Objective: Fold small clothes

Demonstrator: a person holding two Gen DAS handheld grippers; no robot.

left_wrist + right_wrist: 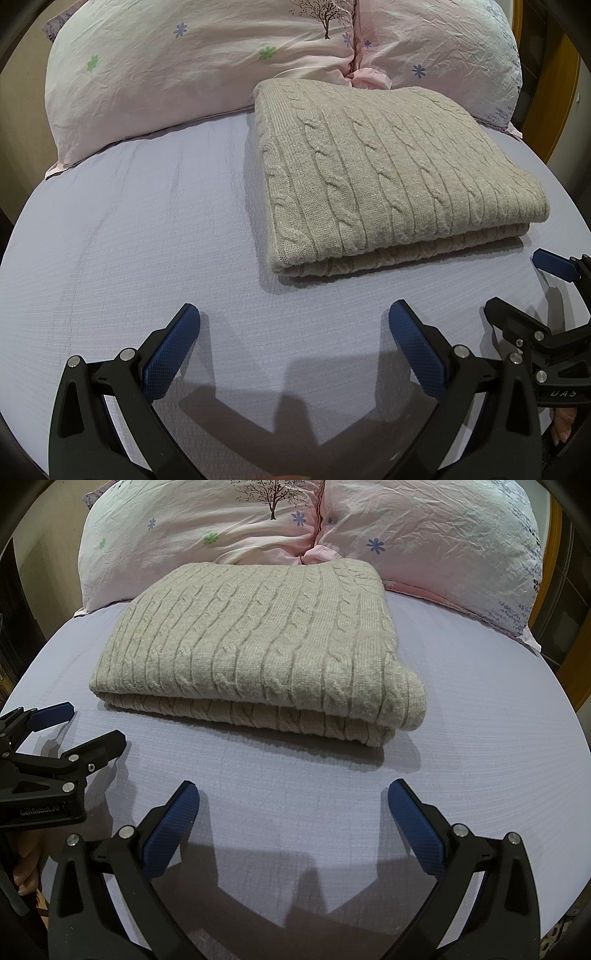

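1. Left wrist view: the left gripper (294,325) sits at the bottom of the frame, its black arms spread wide with nothing between the blue, cross-hatched pads (168,356).
2. A beige cable-knit sweater (388,166), folded into a thick rectangle, lies right of centre on the lavender ribbed bedsheet (129,240), apart from both tools.
3. Crinkled pink floral pillows (184,62) fill the top of the frame, touching the sweater's far edge.
4. Right wrist view: the right gripper (293,803) is likewise gaping and empty at bottom centre.
5. At lower left of that view, the left gripper hovers beside the sweater's near-left corner.
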